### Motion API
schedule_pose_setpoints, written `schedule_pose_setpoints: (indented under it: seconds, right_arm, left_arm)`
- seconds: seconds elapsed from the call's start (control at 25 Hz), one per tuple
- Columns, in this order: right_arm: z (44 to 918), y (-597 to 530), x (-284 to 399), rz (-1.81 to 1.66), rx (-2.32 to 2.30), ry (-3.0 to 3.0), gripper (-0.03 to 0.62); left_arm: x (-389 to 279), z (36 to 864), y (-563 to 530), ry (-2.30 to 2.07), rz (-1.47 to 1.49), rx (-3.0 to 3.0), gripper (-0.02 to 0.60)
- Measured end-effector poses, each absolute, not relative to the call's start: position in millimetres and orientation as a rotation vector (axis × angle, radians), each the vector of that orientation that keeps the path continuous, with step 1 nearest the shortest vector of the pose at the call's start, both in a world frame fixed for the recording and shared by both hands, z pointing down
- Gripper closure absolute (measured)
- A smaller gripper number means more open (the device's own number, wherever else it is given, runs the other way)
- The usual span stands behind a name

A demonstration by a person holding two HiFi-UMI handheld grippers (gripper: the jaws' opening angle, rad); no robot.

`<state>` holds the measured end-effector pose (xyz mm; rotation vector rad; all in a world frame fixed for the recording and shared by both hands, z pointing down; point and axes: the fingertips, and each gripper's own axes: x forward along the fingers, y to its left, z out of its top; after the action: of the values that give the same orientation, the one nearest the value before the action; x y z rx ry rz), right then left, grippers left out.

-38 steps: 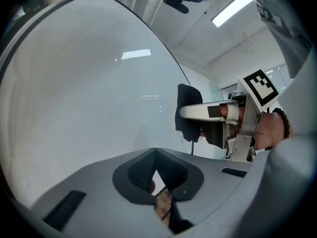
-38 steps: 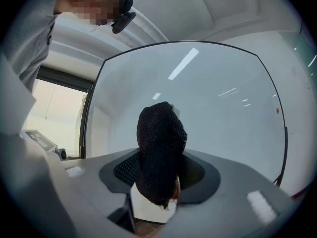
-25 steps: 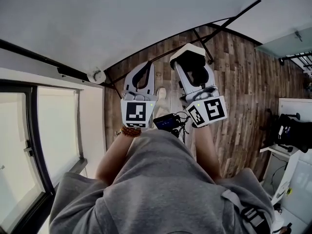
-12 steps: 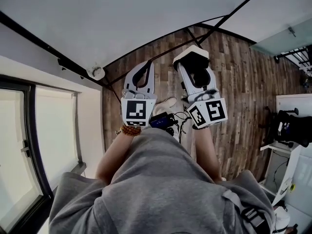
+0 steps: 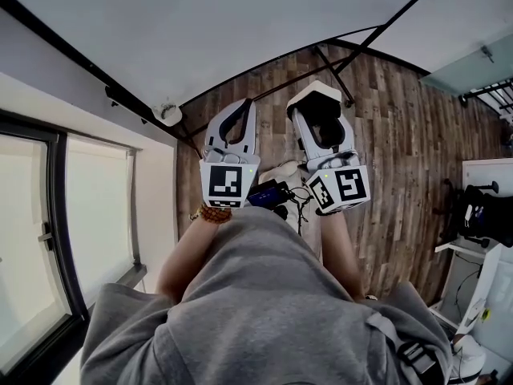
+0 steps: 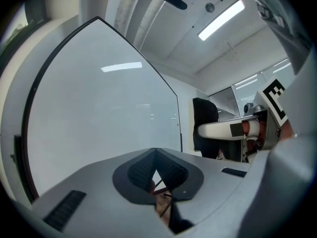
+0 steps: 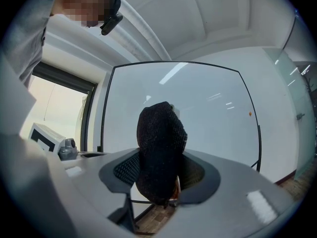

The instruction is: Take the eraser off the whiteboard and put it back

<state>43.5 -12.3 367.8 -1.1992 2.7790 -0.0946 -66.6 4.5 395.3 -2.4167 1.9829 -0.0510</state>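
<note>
Two grippers facing the whiteboard [image 7: 208, 108]: right gripper [image 5: 315, 111] jaws wide, clamped on the black-felted eraser [image 7: 161, 152]; left gripper [image 6: 156, 152] jaws together at the tips, nothing between.

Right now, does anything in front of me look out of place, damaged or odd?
Nothing looks damaged or spilled. The one thing off its place is the black felt-faced eraser, clamped in the right gripper and held short of the glossy white whiteboard rather than on it. The left gripper is shut and empty.
</note>
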Motion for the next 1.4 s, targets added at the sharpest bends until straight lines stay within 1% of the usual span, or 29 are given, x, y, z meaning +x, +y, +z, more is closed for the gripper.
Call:
schedule_pose_setpoints:
  seconds: [0.28,0.64,0.96,1.4]
  right_arm:
    - [370.5,-11.3,34.4,-0.049,-1.192,2.804,0.376]
    - [363.9,-0.7,21.3,0.114,-1.19,2.844,0.376]
    - [361.6,5.4,13.6,0.155,-1.211,2.843,0.376]
    - [358.3,5.2,25.2,0.213,-1.37,2.77,0.376]
  left_arm:
    - [-77.1,399.3,8.3,1.995,-0.073,-2.387,0.574]
    - [-81.1,390.0,11.2,1.984,-0.036,-2.361,0.574]
    - [-88.7,385.0,18.6,1.994,-0.029,-2.322,0.574]
    - [-87.8,386.8,28.7,1.998,-0.025,-2.349,0.574]
